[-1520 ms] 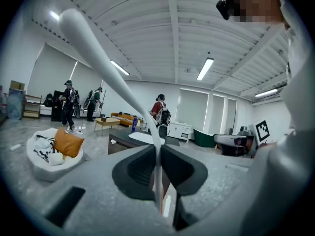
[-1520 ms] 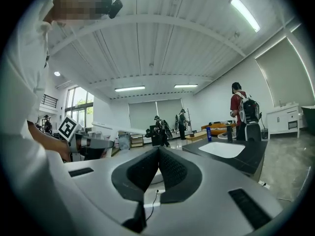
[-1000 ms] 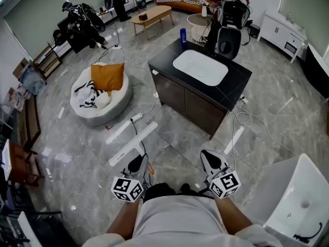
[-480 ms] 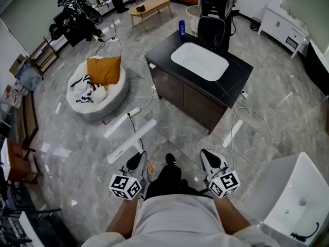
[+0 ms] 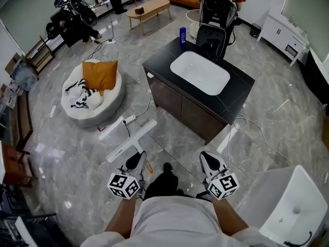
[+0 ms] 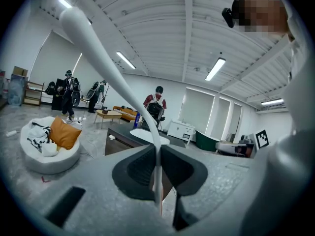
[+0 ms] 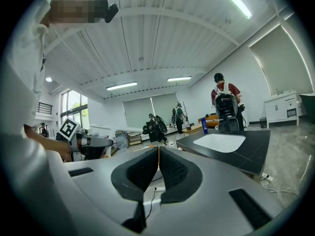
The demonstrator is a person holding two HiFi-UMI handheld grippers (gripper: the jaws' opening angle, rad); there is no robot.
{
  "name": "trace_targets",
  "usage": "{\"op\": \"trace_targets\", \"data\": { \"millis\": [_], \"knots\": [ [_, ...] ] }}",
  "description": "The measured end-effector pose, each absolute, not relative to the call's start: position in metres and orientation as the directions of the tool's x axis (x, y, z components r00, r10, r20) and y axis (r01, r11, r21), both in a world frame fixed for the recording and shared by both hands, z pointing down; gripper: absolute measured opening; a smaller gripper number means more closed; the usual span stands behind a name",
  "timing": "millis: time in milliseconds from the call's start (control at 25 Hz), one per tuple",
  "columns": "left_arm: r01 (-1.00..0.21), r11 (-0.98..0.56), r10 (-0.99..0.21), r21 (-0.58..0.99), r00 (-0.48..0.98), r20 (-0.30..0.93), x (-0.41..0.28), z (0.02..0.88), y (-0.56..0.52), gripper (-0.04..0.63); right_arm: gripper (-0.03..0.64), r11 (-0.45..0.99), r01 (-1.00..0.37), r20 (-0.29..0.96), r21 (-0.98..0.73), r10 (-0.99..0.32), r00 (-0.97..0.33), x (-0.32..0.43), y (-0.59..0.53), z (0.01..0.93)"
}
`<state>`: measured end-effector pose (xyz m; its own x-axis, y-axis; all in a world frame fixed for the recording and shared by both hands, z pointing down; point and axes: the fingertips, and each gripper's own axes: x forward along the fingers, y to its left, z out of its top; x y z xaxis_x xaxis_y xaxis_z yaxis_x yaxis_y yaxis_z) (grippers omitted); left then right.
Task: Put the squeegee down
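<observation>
**Head view:** The left gripper [image 5: 136,161] is seen clenched on the handle of the white squeegee [image 5: 132,139]. The long blade is held out over the grey marble floor [image 5: 67,153], just ahead of the person's feet. Whether the blade is touching the floor cannot be judged. The right gripper [image 5: 208,160] is held level with the left, well apart from it. A dark surface [image 5: 236,94] with 1 white basin [image 5: 200,72] is seen beyond.

**Left gripper view:** The squeegee's thin white handle is pinched between the 2 jaws and is carried up and away to the left.

**Right gripper view:** The 2 jaws are pressed together with nothing grasped. The dark surface and its basin are seen at right.
</observation>
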<state>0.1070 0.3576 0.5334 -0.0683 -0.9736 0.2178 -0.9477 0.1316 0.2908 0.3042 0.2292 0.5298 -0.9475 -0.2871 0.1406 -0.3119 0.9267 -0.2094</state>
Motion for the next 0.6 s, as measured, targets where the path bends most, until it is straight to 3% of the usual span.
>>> {"op": "trace_targets", "data": {
  "millis": [600],
  "knots": [
    [-0.947,0.064,-0.979,0.316,0.001,0.204,-0.030,0.522,0.246,0.051,0.015,0.943,-0.293,0.133,-0.156,-0.273,-0.953,0.152,0.123,0.505]
  ]
}}
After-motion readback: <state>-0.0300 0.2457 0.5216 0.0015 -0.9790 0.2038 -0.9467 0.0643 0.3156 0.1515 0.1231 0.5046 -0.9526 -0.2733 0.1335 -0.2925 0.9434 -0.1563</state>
